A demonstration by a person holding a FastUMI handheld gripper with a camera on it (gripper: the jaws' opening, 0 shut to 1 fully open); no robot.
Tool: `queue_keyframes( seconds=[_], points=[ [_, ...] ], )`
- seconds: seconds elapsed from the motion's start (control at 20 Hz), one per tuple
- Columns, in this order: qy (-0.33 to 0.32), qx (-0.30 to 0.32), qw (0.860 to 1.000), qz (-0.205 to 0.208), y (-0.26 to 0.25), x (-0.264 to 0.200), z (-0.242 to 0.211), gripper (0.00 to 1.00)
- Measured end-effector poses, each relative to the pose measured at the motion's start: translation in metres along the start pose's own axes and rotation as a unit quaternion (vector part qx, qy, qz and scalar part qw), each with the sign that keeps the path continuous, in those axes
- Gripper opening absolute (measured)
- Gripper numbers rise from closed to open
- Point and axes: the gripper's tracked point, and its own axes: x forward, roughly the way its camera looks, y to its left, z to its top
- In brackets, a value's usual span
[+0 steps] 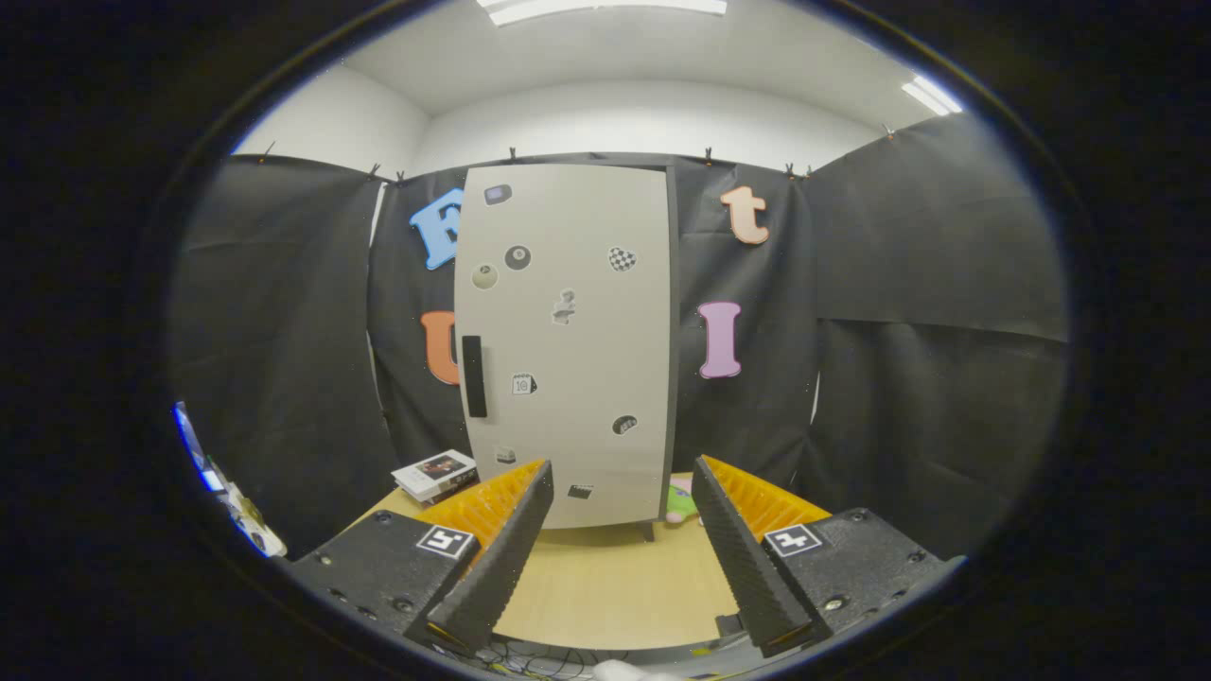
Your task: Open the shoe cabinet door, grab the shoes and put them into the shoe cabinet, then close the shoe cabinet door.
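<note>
My hand-held gripper [622, 558] is spread, empty. Shoe cabinet door [568, 340] shut at tabletop [605, 586] far edge. Looks stiff, light; I'd hook the handle [474, 375].

Shoe cabinet [568, 350] beyond open jaws, books [435, 473] left, perhaps shoe [681, 501] right

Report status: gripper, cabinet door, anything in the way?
Gripper open, holding nothing. Cabinet door shut, handle ahead left. Books beside cabinet, off the path.
</note>
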Motion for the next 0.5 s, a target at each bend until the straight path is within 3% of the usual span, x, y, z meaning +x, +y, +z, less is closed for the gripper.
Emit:
queue_keyframes(
  seconds=[0.5],
  points=[
    [-0.009, -0.001, 1.000, -0.006, 0.0044, 0.0030, 0.0038, 0.97]
  ],
)
